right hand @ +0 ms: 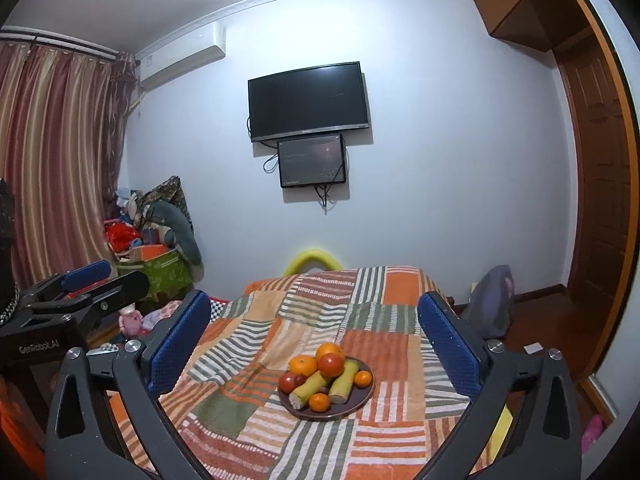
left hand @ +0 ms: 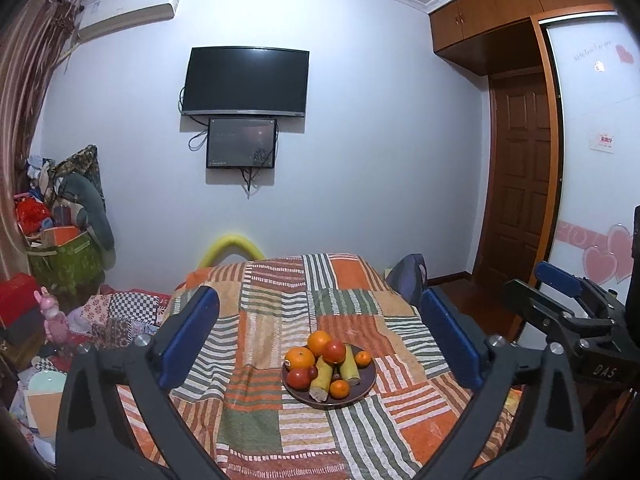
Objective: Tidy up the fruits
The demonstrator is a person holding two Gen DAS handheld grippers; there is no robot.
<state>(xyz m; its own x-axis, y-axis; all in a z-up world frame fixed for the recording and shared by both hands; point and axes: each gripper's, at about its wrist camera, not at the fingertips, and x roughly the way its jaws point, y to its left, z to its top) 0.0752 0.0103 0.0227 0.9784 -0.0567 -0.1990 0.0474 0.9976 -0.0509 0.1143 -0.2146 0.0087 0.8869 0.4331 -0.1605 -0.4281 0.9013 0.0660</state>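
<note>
A dark brown round plate [left hand: 366,390] carries orange citrus, red apples and yellow-green cane pieces on an orange, green and white striped patchwork cloth [left hand: 280,312], between blue-padded claws.

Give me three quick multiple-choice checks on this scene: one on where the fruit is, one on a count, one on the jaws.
1. Where is the fruit?
A. piled on the dark plate
B. scattered over the patchwork cloth
C. in the green box by the wall

2. How many screens hang on the wall?
A. one
B. two
C. three

3. How do both grippers' jaws stand?
A. shut on an orange
B. shut on nothing
C. wide open, nothing between them

Key: 1 A, all fruit sits on the plate; 2 B, a small screen hangs under the large one; 3 C, left gripper and right gripper frame only cloth and plate.
</note>
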